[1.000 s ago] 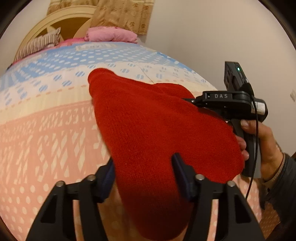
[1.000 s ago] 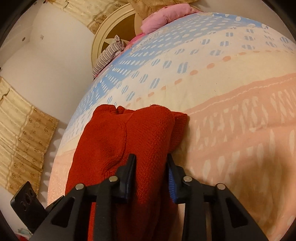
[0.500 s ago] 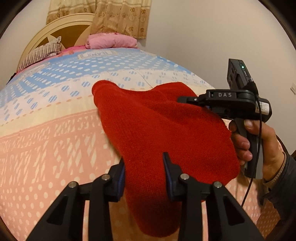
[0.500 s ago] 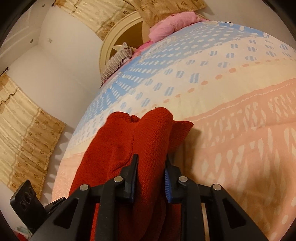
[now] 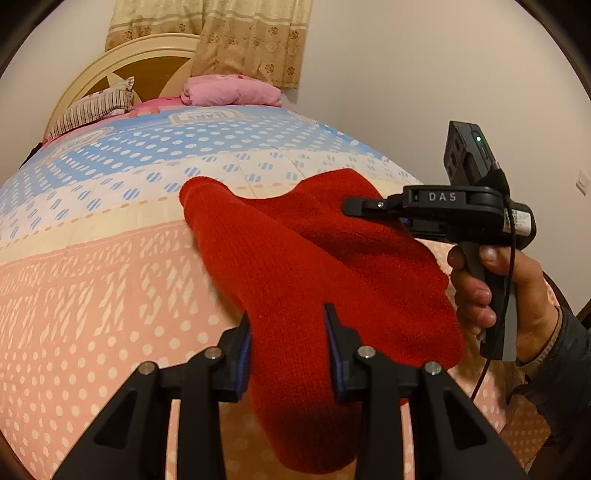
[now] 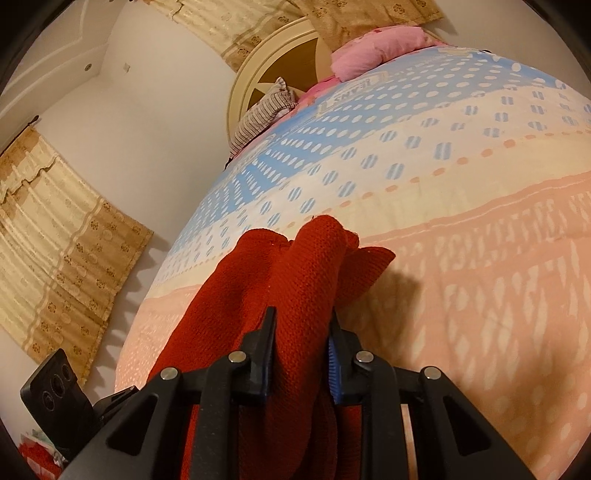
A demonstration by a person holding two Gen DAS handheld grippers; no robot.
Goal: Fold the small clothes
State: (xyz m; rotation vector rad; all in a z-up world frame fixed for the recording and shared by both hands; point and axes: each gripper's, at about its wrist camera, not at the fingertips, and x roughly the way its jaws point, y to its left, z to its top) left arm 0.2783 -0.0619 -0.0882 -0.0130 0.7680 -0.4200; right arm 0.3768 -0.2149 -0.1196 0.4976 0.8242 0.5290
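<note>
- Gripping a red knitted garment (image 5: 295, 280) at two spots, I am holding it up above the bed (image 5: 92, 288), its far end drooping toward the quilt near the band where cream gives way to pink.
- My left gripper (image 5: 288, 345) is clamping a bunched fold of the knit; its jaws have just been closing, and the cloth is filling the whole gap between them, with a loose flap hanging down below the fingers.
- My right gripper (image 6: 301, 343) is pinching another thick gather of the same garment; its jaws have been narrowing too and are now pressing on the fabric from both sides.
- In the left wrist view, that right gripper (image 5: 360, 204) is reaching in from the right edge, its tip lying over the garment's upper portion, while my right hand (image 5: 506, 291) is wrapping around its handle and a dark sleeve (image 5: 561, 373) is showing at the wrist.
- In the right wrist view, the garment (image 6: 280, 295) is falling away to the lower left in folds, casting a shadow on the pink part of the quilt.
- Farther off, a pink pillow (image 5: 231, 90) and a striped pillow (image 5: 92, 107) are lying against the rounded cream headboard (image 5: 147, 62), and patterned beige curtains (image 5: 221, 33) are hanging behind it.
</note>
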